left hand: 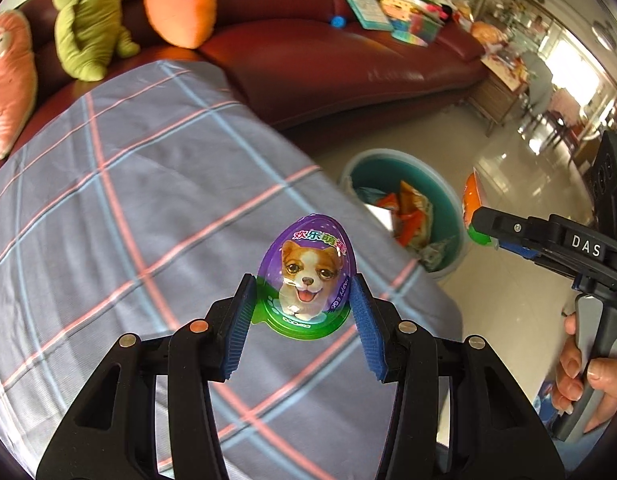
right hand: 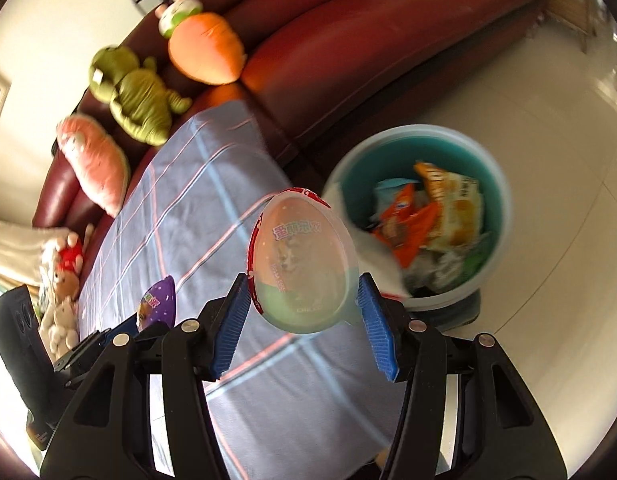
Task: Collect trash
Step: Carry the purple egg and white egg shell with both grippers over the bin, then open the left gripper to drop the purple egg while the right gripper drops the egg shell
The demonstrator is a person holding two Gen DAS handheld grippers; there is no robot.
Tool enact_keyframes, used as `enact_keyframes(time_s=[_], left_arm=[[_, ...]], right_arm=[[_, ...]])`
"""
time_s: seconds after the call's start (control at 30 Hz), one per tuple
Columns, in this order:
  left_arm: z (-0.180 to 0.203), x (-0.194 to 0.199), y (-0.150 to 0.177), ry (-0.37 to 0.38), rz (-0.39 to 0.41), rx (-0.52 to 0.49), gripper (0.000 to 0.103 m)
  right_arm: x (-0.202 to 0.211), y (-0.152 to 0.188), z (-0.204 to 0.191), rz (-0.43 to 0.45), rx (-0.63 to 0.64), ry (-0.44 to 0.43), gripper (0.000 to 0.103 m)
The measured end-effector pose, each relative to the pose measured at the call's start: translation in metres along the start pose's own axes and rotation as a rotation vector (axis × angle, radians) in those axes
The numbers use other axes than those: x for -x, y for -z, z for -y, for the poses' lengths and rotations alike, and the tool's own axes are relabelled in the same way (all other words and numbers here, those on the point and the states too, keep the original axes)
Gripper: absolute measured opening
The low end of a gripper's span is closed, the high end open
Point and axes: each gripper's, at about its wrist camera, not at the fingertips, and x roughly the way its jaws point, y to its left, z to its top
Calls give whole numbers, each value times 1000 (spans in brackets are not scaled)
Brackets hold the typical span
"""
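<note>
- Blue ribbed pads (left hand: 241, 320) of the left gripper (left hand: 304, 312) clamp the lower edge of a purple egg-shaped package (left hand: 306, 276) with a puppy printed on it; it stands upright between them, above the plaid cloth (left hand: 128, 184).
- Right gripper (right hand: 304, 312) pinches a second egg-shaped package (right hand: 304, 264), its pale translucent back facing the camera and a red rim on its left edge. Held in the air near the bin, over the cloth's right edge.
- Teal trash bin (right hand: 496, 184) sits on the tiled floor (right hand: 548, 120), right of the cloth-covered surface, part filled with orange and white snack wrappers (right hand: 412, 216).
- From the left wrist view, the right gripper reaches in from the right side, a hand (left hand: 588, 376) around its handle; the same bin (left hand: 360, 160) lies beyond the cloth.
- Far side: dark red leather sofa (left hand: 348, 76) carrying an orange carrot plush (left hand: 180, 4), a green plush (left hand: 88, 28) and a pink carrot plush (left hand: 10, 80). Books and papers (left hand: 388, 12) lie at the sofa's far right.
</note>
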Motion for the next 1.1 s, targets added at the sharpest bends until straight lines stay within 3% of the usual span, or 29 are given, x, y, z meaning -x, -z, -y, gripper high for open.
enact_keyframes(time_s=[0.4, 0.7, 1.1], left_arm=[[68, -41, -36, 40, -36, -97, 49], [103, -77, -50, 67, -87, -139, 49], [118, -107, -52, 62, -137, -161, 50]], right_arm=[[18, -30, 67, 28, -75, 42, 53], [23, -46, 83, 23, -72, 68, 53], [19, -52, 96, 7, -83, 82, 53]])
